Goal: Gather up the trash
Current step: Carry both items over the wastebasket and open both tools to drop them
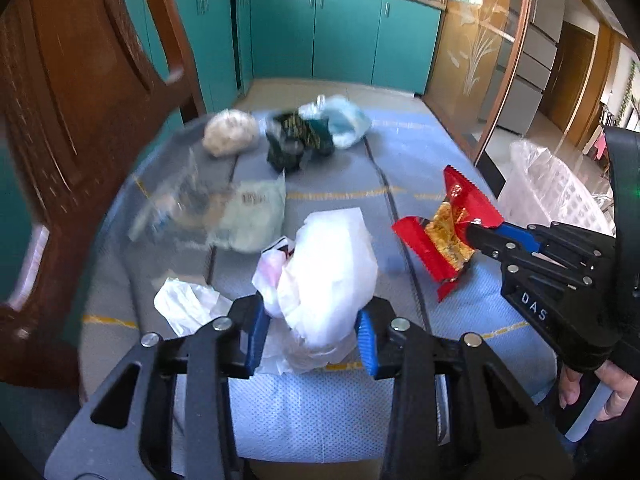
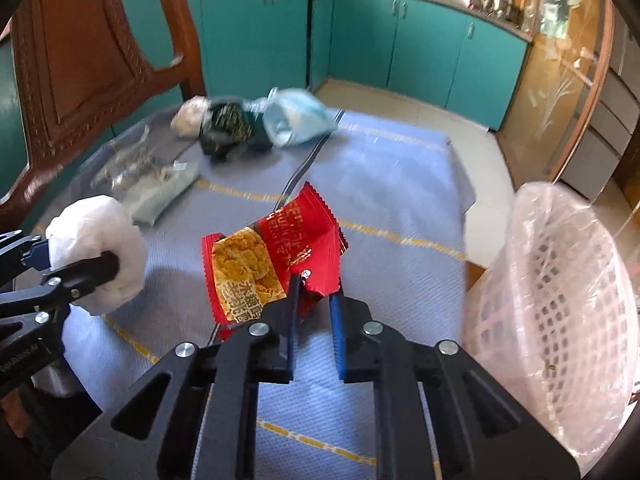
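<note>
My left gripper (image 1: 310,334) is shut on a crumpled white plastic bag (image 1: 326,276) and holds it above the table; it also shows in the right wrist view (image 2: 100,252). My right gripper (image 2: 314,304) is shut on a red snack wrapper (image 2: 276,256), lifted above the blue cloth; the wrapper also shows in the left wrist view (image 1: 444,236). A white lined trash basket (image 2: 560,312) stands off the table's right edge, also seen in the left wrist view (image 1: 556,188).
On the table's blue cloth (image 1: 416,152) lie a white tissue (image 1: 188,304), a pale green packet (image 1: 256,216), a clear wrapper (image 1: 176,200), a beige wad (image 1: 230,132), a dark green wrapper (image 1: 298,140) and a light blue bag (image 1: 344,120). A wooden chair (image 1: 80,100) stands left.
</note>
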A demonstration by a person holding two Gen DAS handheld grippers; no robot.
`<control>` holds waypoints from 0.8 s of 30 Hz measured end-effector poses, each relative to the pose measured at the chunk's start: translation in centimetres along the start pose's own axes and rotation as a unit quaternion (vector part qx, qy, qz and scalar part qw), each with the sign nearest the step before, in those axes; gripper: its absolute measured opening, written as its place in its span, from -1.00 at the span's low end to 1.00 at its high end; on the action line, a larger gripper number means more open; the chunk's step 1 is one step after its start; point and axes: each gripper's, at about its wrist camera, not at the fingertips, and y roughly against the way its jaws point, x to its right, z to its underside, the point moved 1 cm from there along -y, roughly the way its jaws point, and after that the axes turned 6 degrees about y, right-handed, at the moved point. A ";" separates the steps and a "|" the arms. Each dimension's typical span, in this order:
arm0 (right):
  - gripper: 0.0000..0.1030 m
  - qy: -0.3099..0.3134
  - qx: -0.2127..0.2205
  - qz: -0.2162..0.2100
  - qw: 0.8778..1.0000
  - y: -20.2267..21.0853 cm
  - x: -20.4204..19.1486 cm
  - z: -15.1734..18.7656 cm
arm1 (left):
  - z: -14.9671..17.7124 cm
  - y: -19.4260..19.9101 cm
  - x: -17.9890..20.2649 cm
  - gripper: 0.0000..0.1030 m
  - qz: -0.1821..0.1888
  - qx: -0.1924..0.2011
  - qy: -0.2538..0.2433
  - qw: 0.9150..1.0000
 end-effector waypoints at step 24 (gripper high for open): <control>-0.71 -0.203 0.137 0.175 0.954 11.9 16.9 3.8 | -4.8 4.3 12.1 -0.26 0.099 0.082 -0.092 0.987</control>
